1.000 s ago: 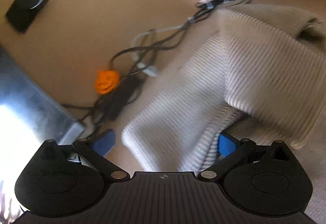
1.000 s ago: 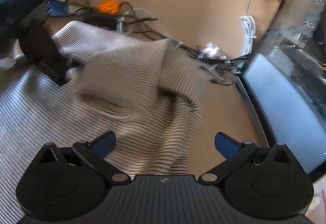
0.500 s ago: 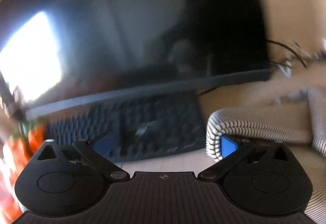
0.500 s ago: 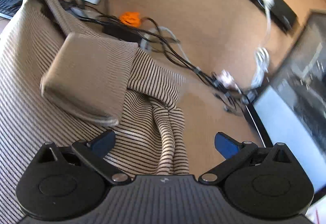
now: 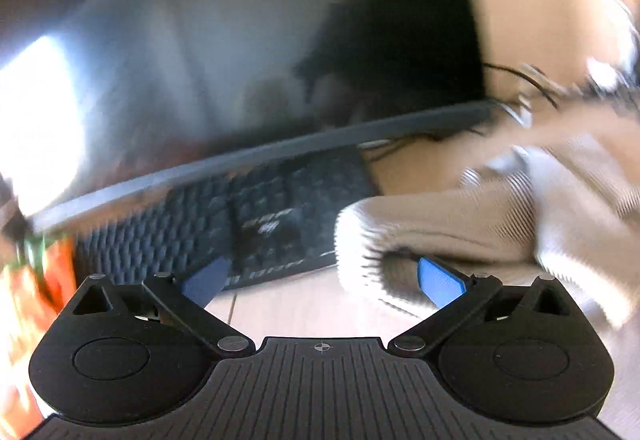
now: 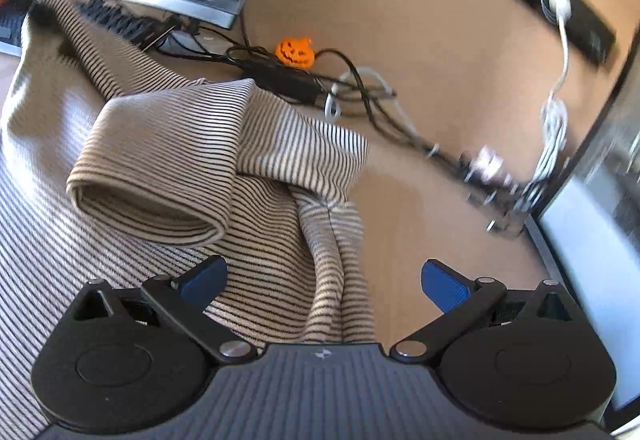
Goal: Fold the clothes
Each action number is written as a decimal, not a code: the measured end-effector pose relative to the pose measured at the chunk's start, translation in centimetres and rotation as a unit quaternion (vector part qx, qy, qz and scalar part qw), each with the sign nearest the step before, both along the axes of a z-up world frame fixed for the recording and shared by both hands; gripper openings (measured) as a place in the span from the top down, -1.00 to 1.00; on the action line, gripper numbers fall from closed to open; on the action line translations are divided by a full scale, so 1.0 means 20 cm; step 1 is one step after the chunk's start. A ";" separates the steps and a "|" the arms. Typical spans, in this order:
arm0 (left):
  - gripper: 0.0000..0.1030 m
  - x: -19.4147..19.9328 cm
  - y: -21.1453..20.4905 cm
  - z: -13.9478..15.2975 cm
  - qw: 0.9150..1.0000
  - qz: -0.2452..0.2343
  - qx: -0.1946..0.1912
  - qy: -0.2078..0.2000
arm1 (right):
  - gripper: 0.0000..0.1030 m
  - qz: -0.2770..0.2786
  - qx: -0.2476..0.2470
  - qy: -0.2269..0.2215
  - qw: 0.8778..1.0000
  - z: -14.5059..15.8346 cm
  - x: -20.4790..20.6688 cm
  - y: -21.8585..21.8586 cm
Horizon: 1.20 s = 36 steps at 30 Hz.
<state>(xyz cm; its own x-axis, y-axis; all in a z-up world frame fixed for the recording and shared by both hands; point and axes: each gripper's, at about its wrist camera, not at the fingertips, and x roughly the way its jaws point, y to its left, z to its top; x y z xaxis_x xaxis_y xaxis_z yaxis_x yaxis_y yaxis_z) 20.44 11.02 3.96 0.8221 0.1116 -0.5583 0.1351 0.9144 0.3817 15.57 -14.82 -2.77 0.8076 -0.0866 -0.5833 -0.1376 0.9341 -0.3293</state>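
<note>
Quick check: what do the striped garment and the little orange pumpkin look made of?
Striped garment: soft, matte knit fabric, probably a jersey or fine rib; it rolls and drapes in loose folds, with thin dark stripes on beige. Orange pumpkin: looks like hard moulded plastic or resin, with a slight sheen and a carved face; too small to be sure.

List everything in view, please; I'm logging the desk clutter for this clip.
striped garment: one, beige with dark stripes, spread on the desk, one fold doubled over
pumpkin figure: one, orange, behind the garment among the cables
cables: a tangle, black and white, along the desk's back
keyboard: one, black, below the monitor
monitor: one, dark, behind the keyboard
desk: one, tan
left gripper: open, its right finger beside a garment edge
right gripper: open, above the garment
</note>
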 end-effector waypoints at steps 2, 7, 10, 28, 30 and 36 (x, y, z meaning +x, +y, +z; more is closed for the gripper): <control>-1.00 -0.02 -0.10 -0.03 0.997 -0.042 0.065 -0.008 | -1.00 -0.002 0.022 0.009 1.000 0.00 0.01 -0.03; -1.00 0.05 -0.27 -0.14 0.978 -0.072 0.193 -0.032 | -1.00 -0.003 0.049 0.018 0.999 0.00 0.02 -0.05; -1.00 0.12 -0.21 -0.05 0.983 -0.012 0.174 -0.061 | -1.00 -0.005 0.058 0.024 0.998 0.00 0.02 -0.06; -1.00 0.15 0.37 0.03 0.976 0.219 -0.009 -0.012 | -1.00 0.119 -0.111 -0.018 0.987 0.09 0.27 0.34; -1.00 0.11 0.39 0.05 0.976 0.216 -0.025 -0.015 | -1.00 -0.015 -0.145 -0.087 0.986 0.16 0.33 0.13; -1.00 0.15 0.28 0.04 0.983 0.179 -0.026 -0.023 | -1.00 -0.199 -0.042 -0.127 0.971 0.42 0.28 -0.43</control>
<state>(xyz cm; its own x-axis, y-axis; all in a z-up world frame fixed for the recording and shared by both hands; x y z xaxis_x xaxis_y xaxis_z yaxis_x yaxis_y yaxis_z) 23.44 16.71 4.82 0.7596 0.3707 -0.5345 -0.2153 0.9187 0.3311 21.15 -23.45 5.62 0.8173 -0.4597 -0.3475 0.3238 0.8652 -0.3829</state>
